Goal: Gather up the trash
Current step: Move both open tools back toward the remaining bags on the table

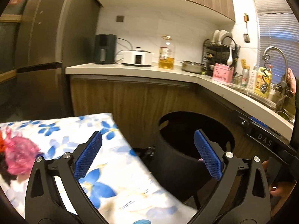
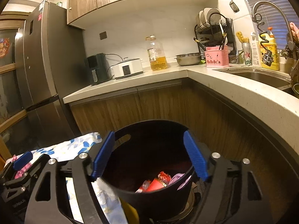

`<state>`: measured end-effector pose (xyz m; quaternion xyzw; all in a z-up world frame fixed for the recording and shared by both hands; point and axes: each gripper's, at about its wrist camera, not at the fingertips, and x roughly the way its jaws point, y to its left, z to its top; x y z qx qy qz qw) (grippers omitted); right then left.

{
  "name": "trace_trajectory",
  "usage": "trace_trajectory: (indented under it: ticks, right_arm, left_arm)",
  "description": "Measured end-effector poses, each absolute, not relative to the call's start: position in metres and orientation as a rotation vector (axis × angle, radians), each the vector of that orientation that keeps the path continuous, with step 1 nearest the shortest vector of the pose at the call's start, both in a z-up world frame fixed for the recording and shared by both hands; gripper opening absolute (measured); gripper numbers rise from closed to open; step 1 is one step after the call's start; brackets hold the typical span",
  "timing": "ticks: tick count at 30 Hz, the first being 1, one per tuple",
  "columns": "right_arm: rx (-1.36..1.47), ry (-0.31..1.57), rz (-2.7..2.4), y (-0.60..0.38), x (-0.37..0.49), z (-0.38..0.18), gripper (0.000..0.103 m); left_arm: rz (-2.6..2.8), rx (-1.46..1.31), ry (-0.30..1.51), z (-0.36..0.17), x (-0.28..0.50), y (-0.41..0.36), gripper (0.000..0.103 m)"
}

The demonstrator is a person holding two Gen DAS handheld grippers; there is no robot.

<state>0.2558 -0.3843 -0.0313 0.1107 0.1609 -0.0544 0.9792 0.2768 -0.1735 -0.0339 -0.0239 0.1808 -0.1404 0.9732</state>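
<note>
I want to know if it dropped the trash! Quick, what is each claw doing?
Left claw: open, holding nothing, over the flowered blue-and-white cloth.
Right claw: open, holding nothing, above the round black plastic bin.

The black bin stands open-topped, its mouth unobstructed from above; the flowered cloth surface crowds its left side; the countertop edge overhangs to the right, cabinet doors close behind

Black round bin upright on floor beside flowered table, red wrappers and lilac scrap at bottom; pink crumpled bag on tablecloth.
</note>
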Motion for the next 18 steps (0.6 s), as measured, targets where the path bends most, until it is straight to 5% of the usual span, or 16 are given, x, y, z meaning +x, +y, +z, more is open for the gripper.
trace_trajectory:
  ticks: [18]
  right_arm:
    - [0.217,0.362,0.075,-0.280,0.235,-0.045,0.086]
  left_arm:
    - [-0.006,-0.115,0.349,-0.042,0.214,-0.041,0.097]
